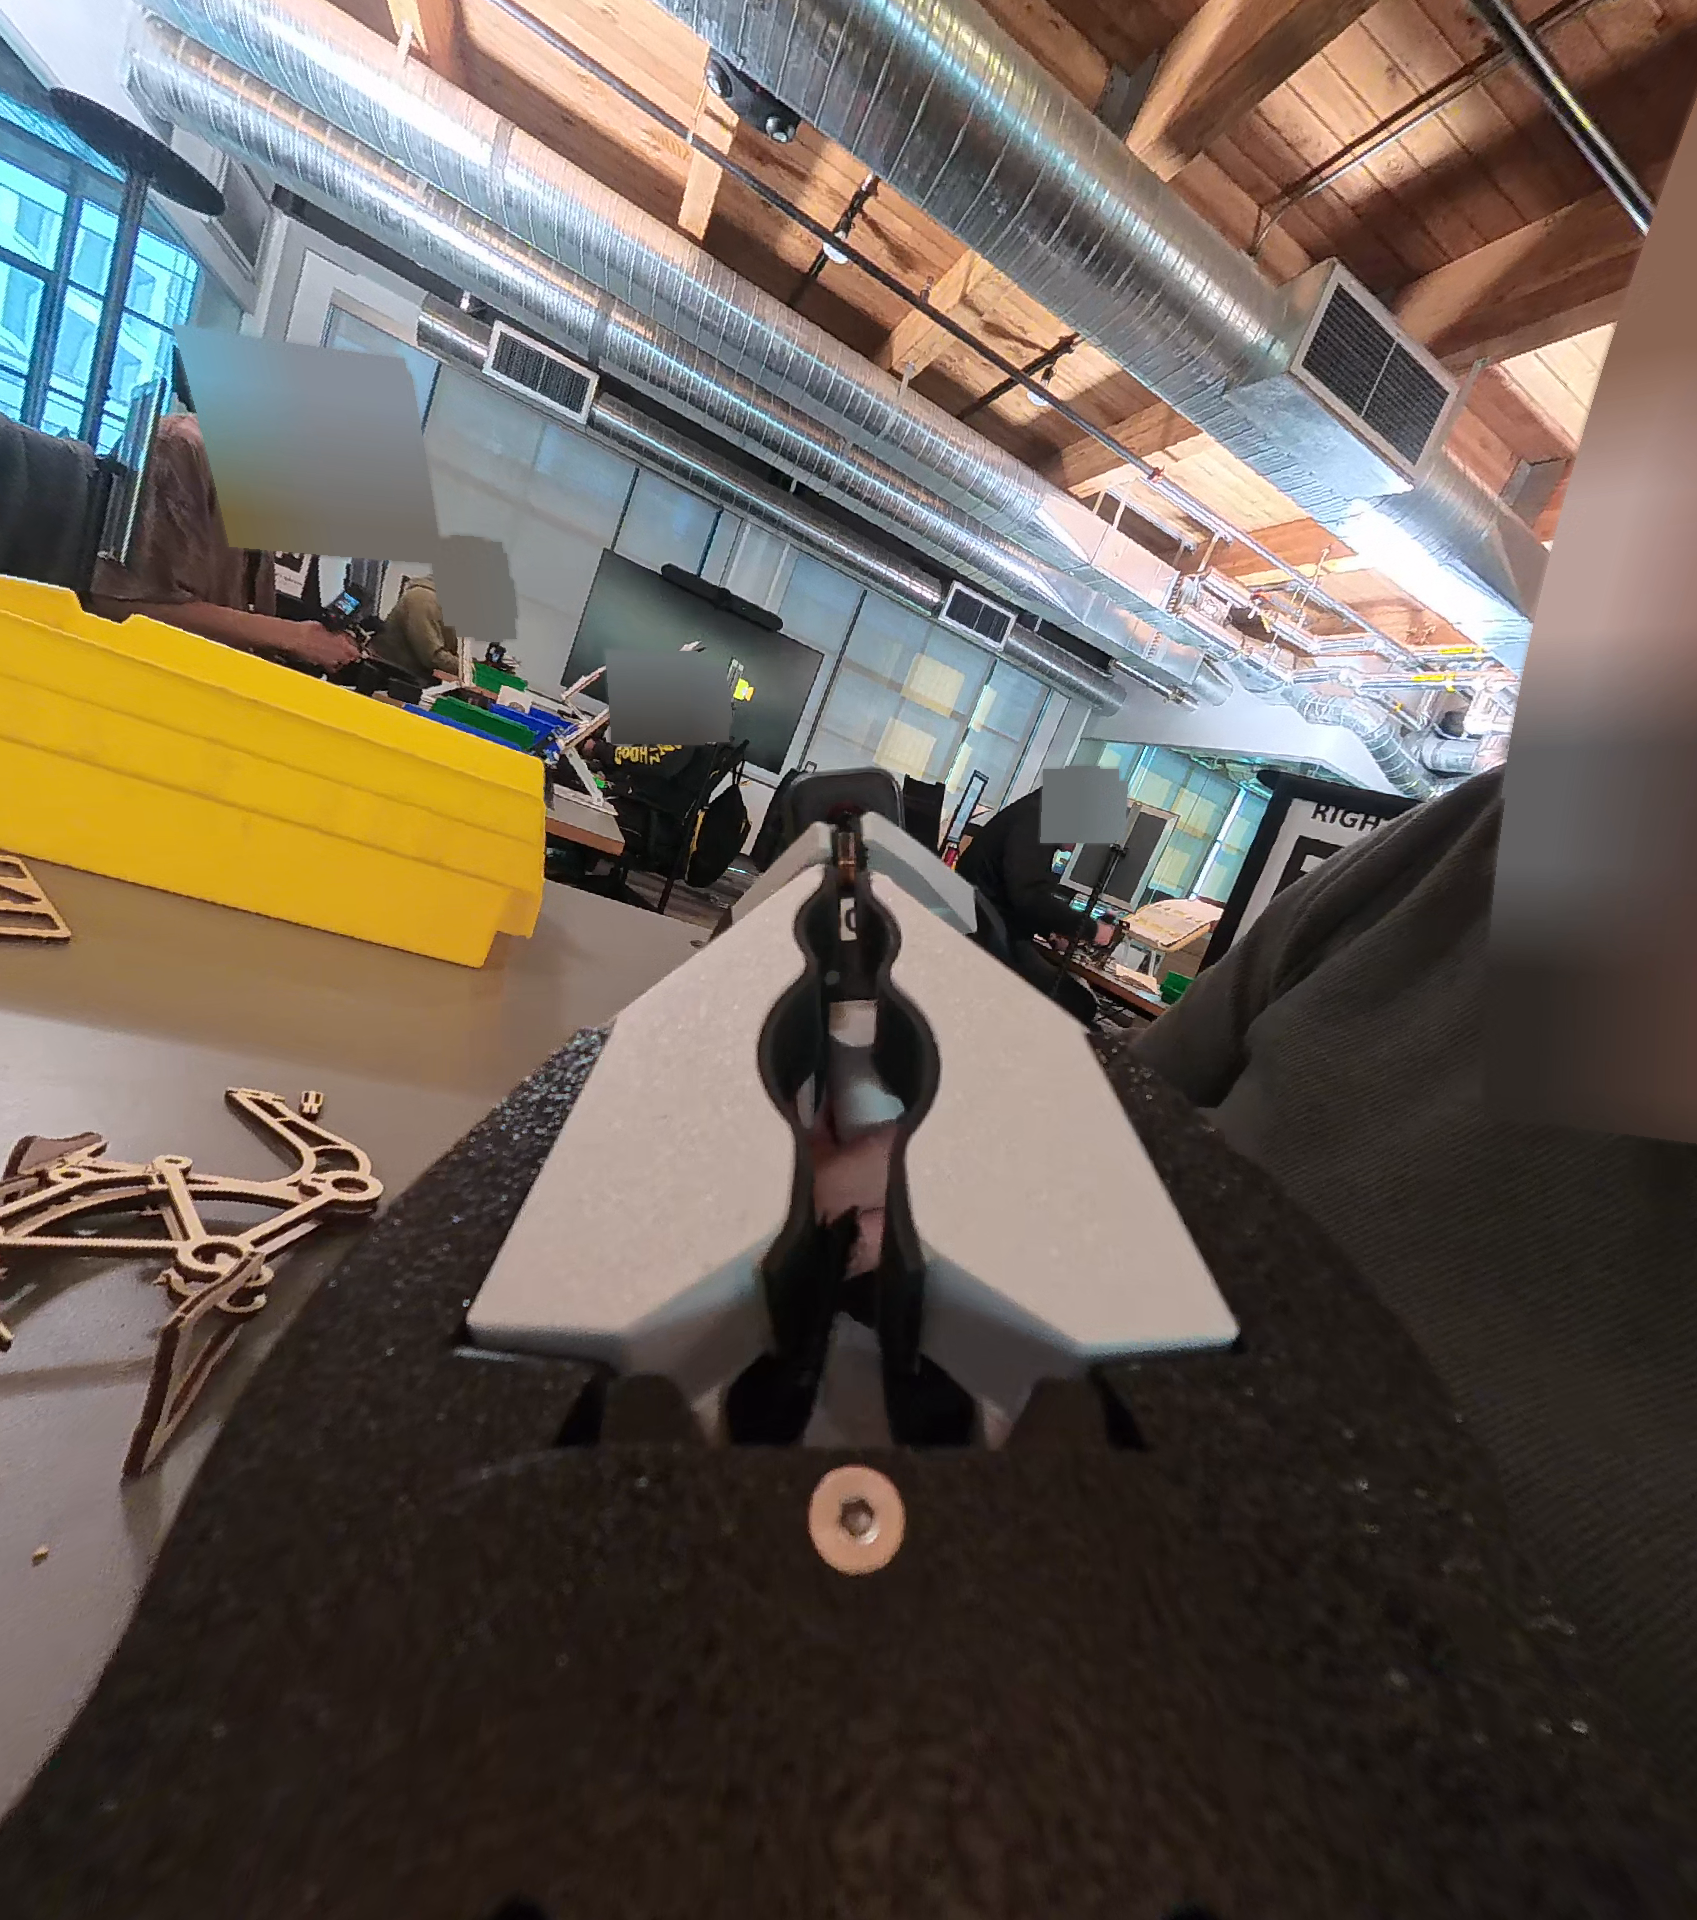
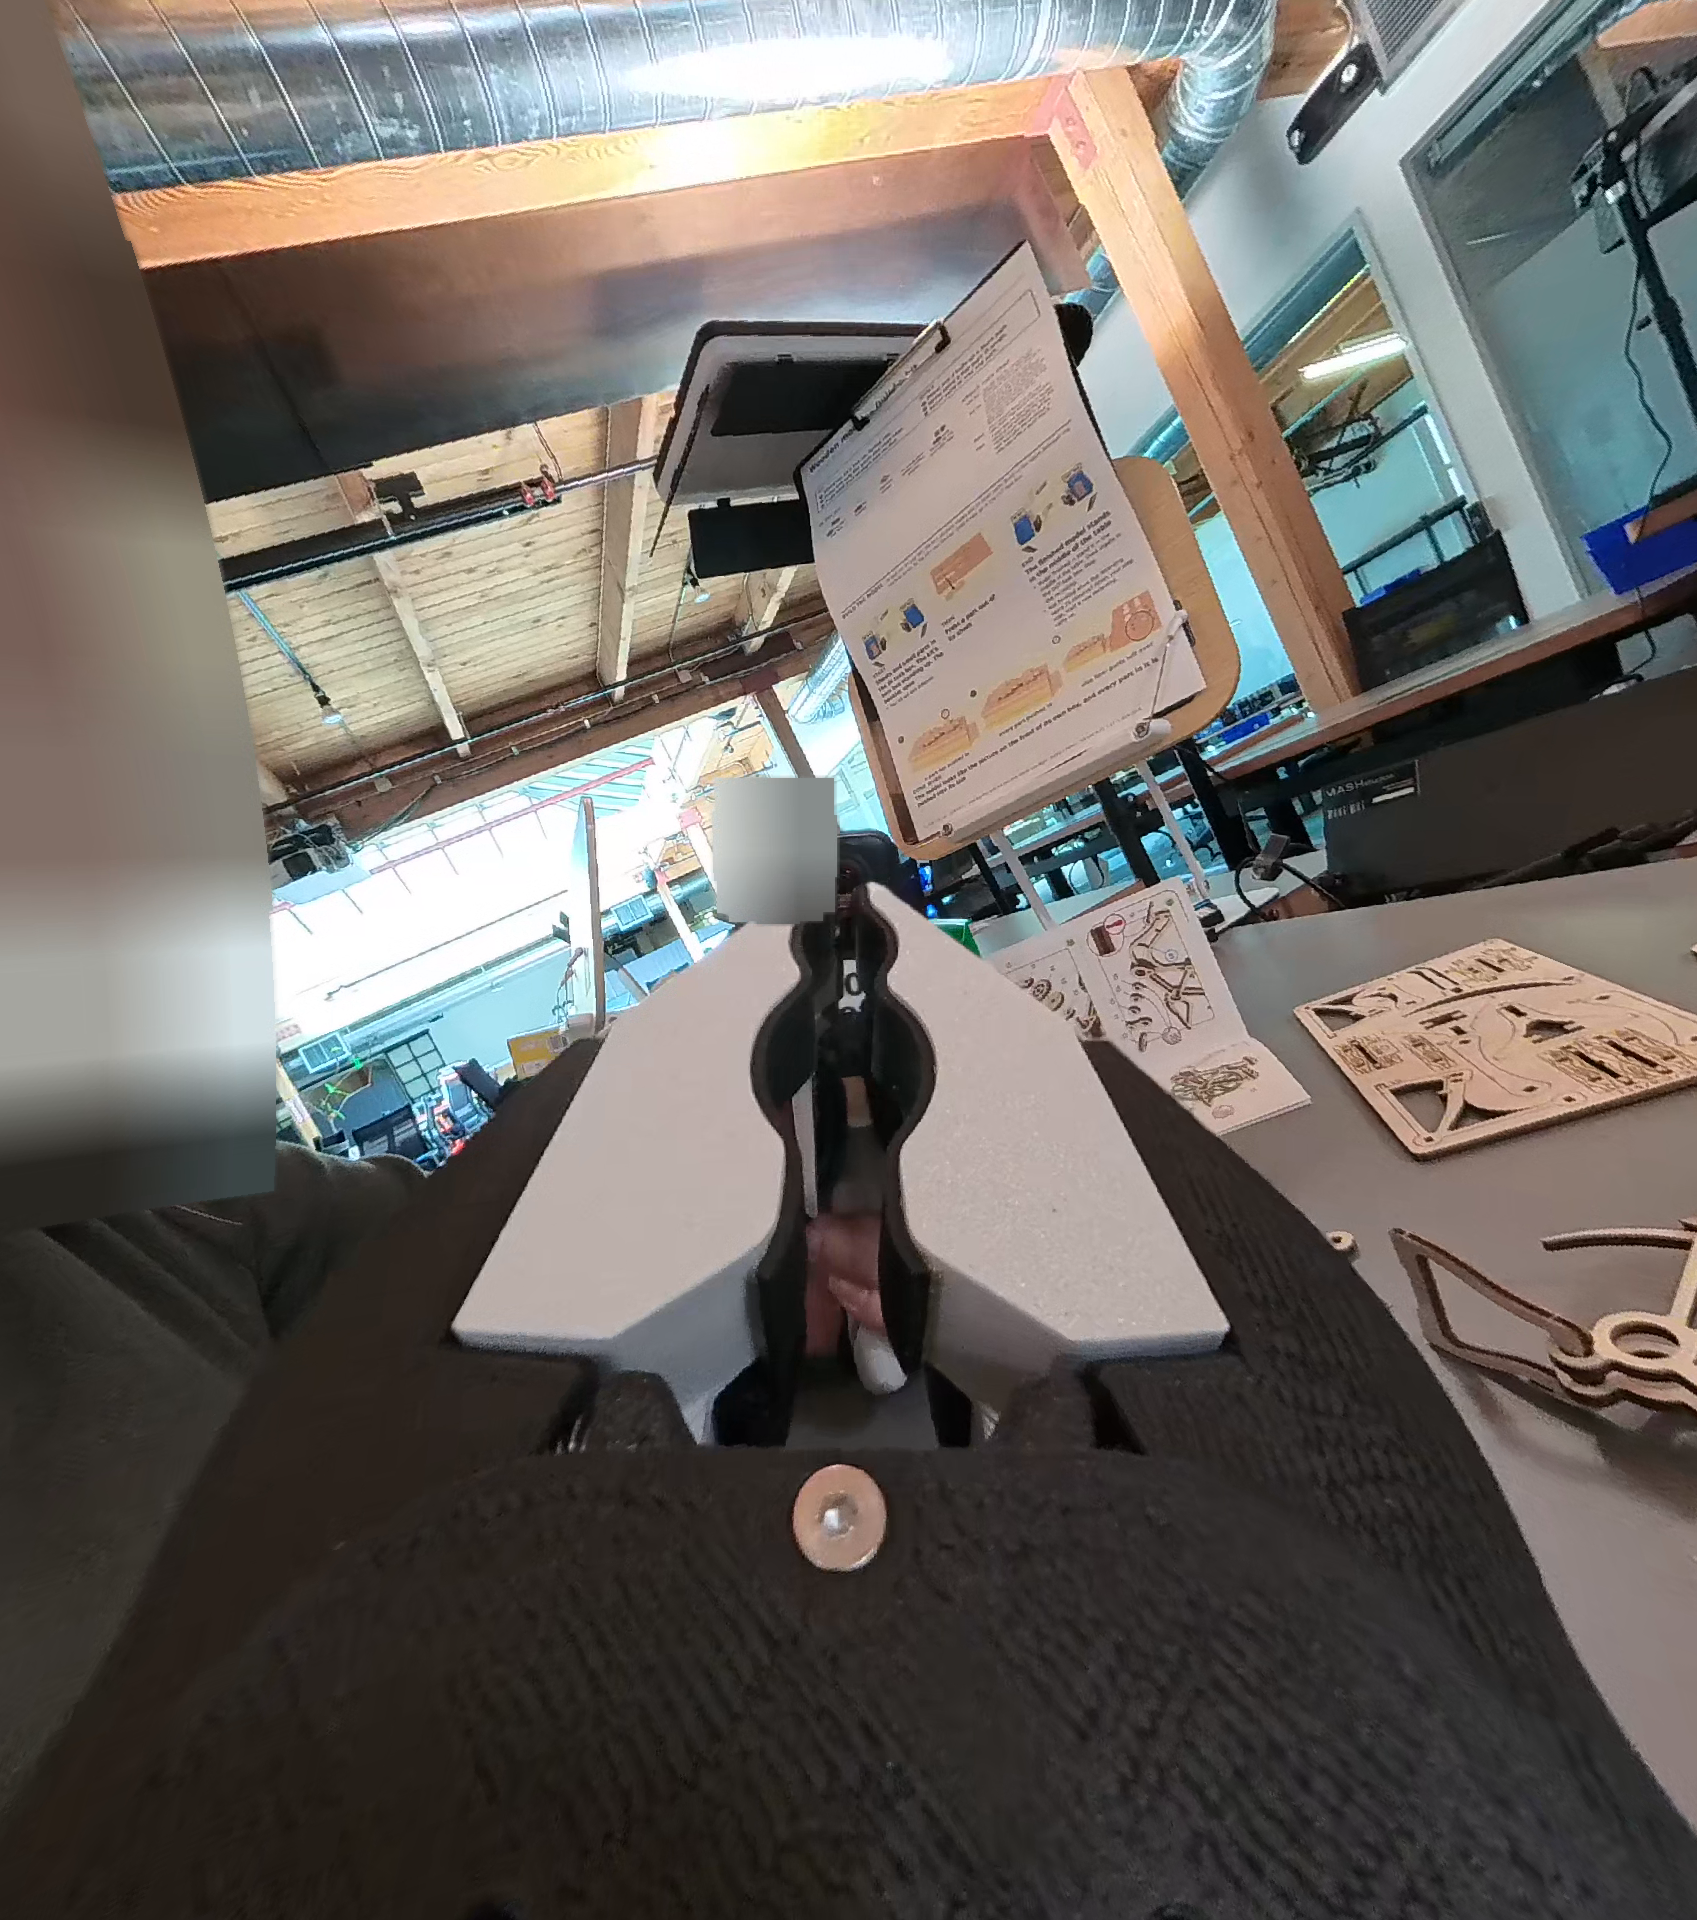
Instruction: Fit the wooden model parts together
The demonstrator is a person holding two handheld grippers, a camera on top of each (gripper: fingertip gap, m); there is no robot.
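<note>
Wooden model parts (image 1: 148, 1236), slotted into a loose frame, lie on the grey table (image 1: 231, 1039) to the left of the left hand-held gripper (image 1: 849, 883), whose fingers are pressed nearly together around a small dark bit at the tips. Right hand-held gripper (image 2: 849, 914) is raised with fingers closed, seemingly empty; the cut sheet (image 2: 1530, 1039) and the frame sit off to its right

A shared workshop or maker lab: bare silver ducts (image 1: 823, 343) run under a timber ceiling (image 2: 470, 613), and people work at long benches strewn with blue and green bins (image 1: 501, 717). A yellow bin (image 1: 200, 769), laser-cut wooden sheets (image 2: 1519, 1039) and a clipped instruction sheet (image 2: 989, 551) mark the grey table (image 2: 1446, 935).
</note>
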